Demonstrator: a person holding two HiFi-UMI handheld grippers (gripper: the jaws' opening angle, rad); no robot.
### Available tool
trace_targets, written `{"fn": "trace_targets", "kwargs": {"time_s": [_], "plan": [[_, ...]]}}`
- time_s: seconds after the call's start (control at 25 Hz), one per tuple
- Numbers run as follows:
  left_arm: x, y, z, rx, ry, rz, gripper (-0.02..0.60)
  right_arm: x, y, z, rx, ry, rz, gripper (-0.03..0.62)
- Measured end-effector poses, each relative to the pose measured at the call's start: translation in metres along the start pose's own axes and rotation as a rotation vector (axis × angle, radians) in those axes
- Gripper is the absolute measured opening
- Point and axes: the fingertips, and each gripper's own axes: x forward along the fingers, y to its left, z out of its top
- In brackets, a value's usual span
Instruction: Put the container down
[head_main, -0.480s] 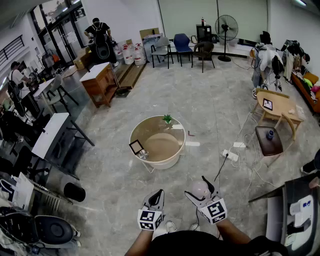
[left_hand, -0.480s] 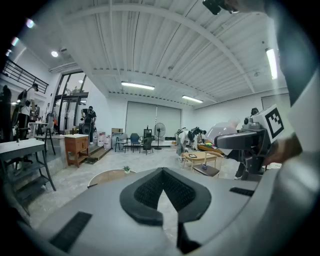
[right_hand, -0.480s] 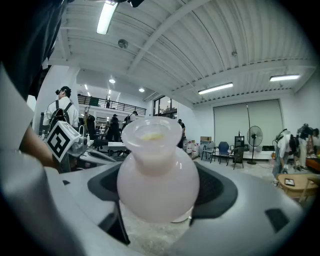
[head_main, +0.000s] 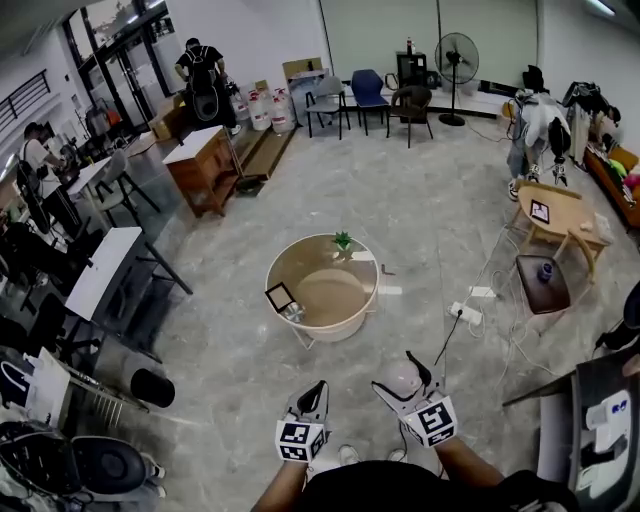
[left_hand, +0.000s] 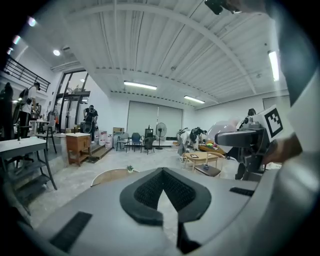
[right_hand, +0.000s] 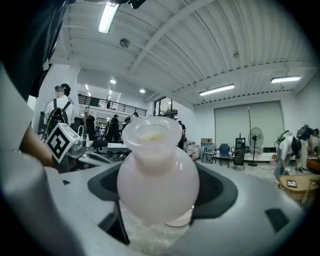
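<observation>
Right gripper (right_hand: 161, 197) clamps pale pink container (right_hand: 157, 172); left gripper (left_hand: 162, 192) shut, empty. Round table (head_main: 369, 292) farther ahead on grey stone floor (head_main: 425, 215).

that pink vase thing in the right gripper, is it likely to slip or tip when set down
The container looks smooth and glossy with a bulbous belly, so it is probably slippery between the jaws. The round body over a narrower base suggests it could tip or roll if set down tilted. Translucent, maybe glass: likely fragile.
</observation>
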Motion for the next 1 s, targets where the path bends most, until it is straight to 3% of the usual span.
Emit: {"fn": "trace_targets", "kwargs": {"time_s": [0.48, 1.0], "plan": [[-0.007, 0.042, -0.006, 0.006, 0.018, -0.055, -0.005, 0.034, 0.016, 0.008, 0.048, -0.054, -0.065, 0.400], [0.007, 0.074, 0.001, -0.016, -0.017, -0.039, -0.005, 0.068, 0.008, 0.013, 0.029, -0.041, -0.071, 0.400]]}}
